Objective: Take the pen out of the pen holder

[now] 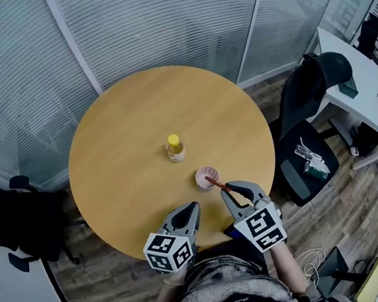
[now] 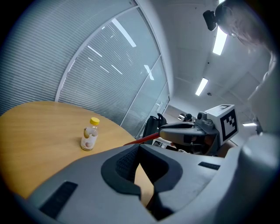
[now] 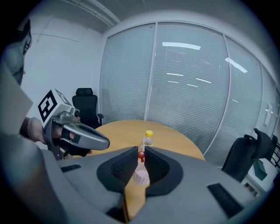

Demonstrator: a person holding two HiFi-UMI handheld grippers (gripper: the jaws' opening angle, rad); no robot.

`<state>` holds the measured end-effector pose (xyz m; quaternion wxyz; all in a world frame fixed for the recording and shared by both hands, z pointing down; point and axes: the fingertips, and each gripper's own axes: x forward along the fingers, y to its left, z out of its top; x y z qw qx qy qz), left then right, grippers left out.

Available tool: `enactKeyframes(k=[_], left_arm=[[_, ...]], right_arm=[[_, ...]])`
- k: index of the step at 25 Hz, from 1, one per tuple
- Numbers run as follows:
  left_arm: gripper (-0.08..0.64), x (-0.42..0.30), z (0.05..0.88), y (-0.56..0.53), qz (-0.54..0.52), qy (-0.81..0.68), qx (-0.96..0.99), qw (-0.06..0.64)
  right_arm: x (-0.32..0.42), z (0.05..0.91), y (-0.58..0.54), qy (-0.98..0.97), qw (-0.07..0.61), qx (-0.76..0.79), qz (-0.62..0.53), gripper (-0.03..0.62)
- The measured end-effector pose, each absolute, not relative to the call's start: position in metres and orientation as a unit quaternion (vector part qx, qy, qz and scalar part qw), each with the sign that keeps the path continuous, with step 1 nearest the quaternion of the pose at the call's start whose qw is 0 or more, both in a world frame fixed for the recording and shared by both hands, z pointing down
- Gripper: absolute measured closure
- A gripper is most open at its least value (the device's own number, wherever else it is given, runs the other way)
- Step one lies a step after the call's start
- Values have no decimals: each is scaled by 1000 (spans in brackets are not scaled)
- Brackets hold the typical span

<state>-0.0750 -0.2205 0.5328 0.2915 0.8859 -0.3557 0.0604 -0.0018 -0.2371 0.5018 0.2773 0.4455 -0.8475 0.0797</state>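
Observation:
A small pink pen holder (image 1: 206,177) stands on the round wooden table (image 1: 124,150), near its front right edge. A red pen (image 1: 217,183) slants from the holder's mouth back to my right gripper (image 1: 230,190), which is shut on the pen's near end. In the right gripper view the pen's red end (image 3: 141,155) sits between the jaws of the right gripper (image 3: 140,153), with the holder (image 3: 141,176) just beyond. My left gripper (image 1: 192,208) hovers shut over the table's front edge, left of the holder, holding nothing. In the left gripper view its tips (image 2: 139,146) meet, with the pen (image 2: 144,138) behind them.
A small clear bottle with a yellow cap (image 1: 175,147) stands mid-table, behind the holder. Black office chairs stand at the right (image 1: 308,134) and the left (image 1: 14,219). A white desk (image 1: 362,92) is at the far right. Glass walls with blinds run behind the table.

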Motion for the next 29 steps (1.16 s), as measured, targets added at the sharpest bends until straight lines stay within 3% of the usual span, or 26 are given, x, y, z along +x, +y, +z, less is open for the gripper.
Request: enactKeyframes(k=[29], left_arm=[[555,-81,542,-216,69,-360,882,297]], right_arm=[[9,512,-240,-834,293,460,84,534]])
